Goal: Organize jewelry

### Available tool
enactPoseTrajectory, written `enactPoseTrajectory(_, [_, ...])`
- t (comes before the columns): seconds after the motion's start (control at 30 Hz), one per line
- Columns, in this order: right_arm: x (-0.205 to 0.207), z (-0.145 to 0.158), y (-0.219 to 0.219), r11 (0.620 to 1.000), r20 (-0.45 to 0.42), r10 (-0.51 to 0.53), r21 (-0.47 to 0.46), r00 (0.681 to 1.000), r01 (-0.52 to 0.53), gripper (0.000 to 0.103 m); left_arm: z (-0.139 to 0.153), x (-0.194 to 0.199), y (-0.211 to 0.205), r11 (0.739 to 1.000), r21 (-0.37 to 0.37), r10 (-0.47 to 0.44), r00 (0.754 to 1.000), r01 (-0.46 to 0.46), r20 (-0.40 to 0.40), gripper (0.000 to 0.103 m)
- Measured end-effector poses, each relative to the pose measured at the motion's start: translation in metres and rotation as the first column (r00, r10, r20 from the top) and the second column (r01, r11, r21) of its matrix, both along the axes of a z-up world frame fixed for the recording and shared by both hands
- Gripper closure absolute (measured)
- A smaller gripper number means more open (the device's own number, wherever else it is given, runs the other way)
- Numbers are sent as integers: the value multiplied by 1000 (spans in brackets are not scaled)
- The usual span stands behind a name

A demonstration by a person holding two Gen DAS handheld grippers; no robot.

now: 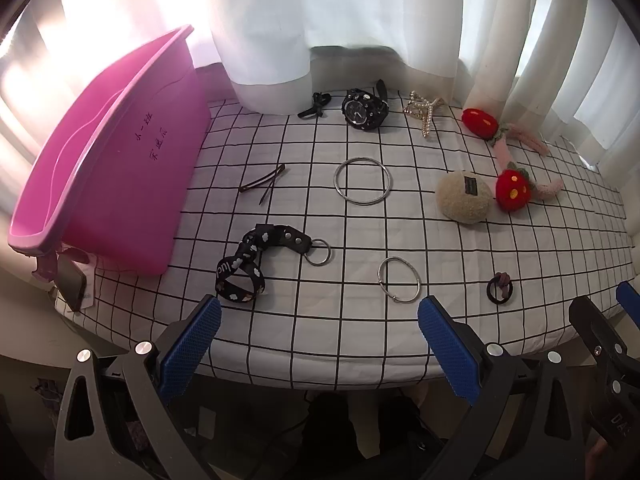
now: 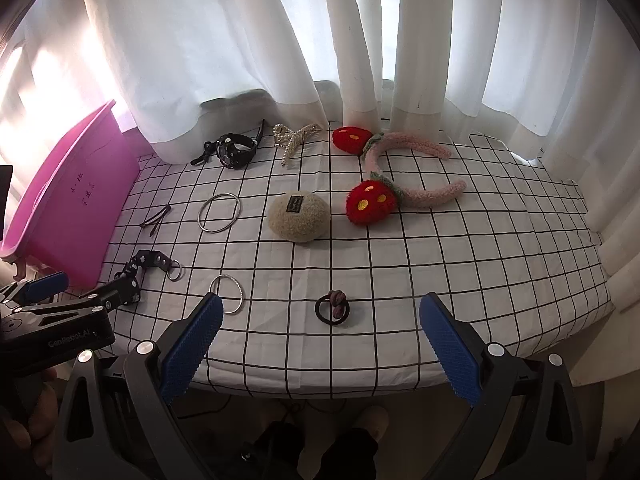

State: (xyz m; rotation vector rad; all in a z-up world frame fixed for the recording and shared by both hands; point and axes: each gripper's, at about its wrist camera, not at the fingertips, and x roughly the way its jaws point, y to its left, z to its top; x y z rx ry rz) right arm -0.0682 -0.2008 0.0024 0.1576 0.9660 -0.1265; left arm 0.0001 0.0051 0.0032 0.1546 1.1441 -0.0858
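Note:
Jewelry lies spread on a checked tablecloth (image 1: 360,336). A pink bin (image 1: 120,168) stands at the left; it also shows in the right wrist view (image 2: 72,208). Near my open, empty left gripper (image 1: 320,344) lie a black patterned strap with a key ring (image 1: 256,260) and a small silver bangle (image 1: 399,279). My open, empty right gripper (image 2: 322,344) hovers at the front edge, just before a dark hair tie (image 2: 333,307). Further back lie a large bangle (image 1: 362,180), hair clip (image 1: 262,181), black watch (image 1: 364,109), pearl claw clip (image 1: 422,109), beige fuzzy clip (image 2: 298,216) and strawberry headband (image 2: 376,196).
White curtains (image 2: 280,60) hang along the back of the table and brush its far edge. A small black bow (image 1: 316,104) lies beside the watch. The left gripper's body (image 2: 52,312) shows at the left in the right wrist view. A dark device (image 1: 72,284) sits under the bin's corner.

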Motion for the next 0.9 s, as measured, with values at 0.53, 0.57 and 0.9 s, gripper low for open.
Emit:
enactPoseTrajectory(0.53, [1, -1, 1, 1000, -3, 3, -1, 1000, -3, 9, 1, 2, 3, 1000, -3, 1, 1000, -1, -1, 6])
enactPoseTrajectory(0.57, [1, -1, 1, 1000, -3, 3, -1, 1000, -3, 9, 1, 2, 3, 1000, -3, 2, 1000, -2, -2, 6])
enactPoseTrajectory(0.9, [5, -2, 2, 1000, -5, 4, -4, 1000, -4, 9, 3, 7, 5, 1000, -3, 8, 1000, -8, -3, 6])
